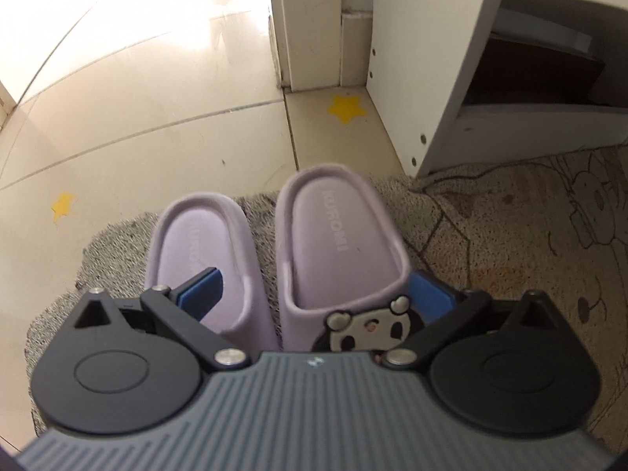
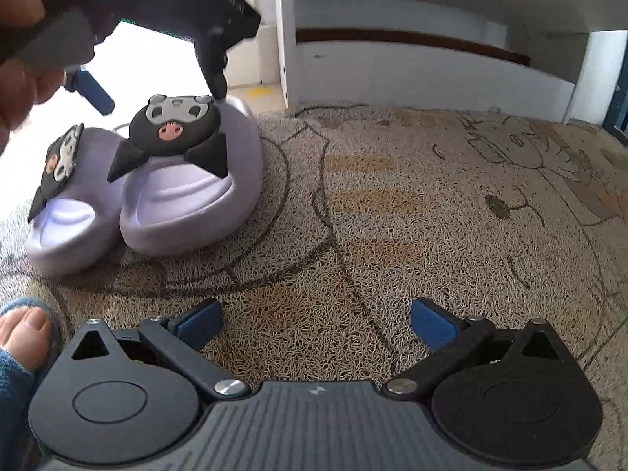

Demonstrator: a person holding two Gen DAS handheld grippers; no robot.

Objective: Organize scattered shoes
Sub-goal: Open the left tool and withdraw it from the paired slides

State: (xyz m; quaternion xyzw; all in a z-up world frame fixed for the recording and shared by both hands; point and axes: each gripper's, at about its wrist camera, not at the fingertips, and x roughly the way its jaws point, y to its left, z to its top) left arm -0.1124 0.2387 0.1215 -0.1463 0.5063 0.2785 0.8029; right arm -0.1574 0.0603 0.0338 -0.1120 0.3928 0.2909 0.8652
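Two slippers [image 1: 274, 259] lie side by side on the mat [image 2: 392, 216], touching each other, near its edge. The cabinet [image 2: 431, 66] stands behind the mat. A person's foot [image 2: 23, 325] rests on the mat, before the slippers.

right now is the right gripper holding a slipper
No, the right gripper is open over bare doormat, and both purple slippers sit away at the left.

Mat, tiles and cabinet

A cartoon-printed mat [image 2: 392, 216] lay on pale floor tiles [image 1: 137, 117]. Two yellow star stickers [image 1: 347, 107] marked the tiles, one far, one left. A white cabinet [image 1: 412, 59] stood at the mat's far edge.
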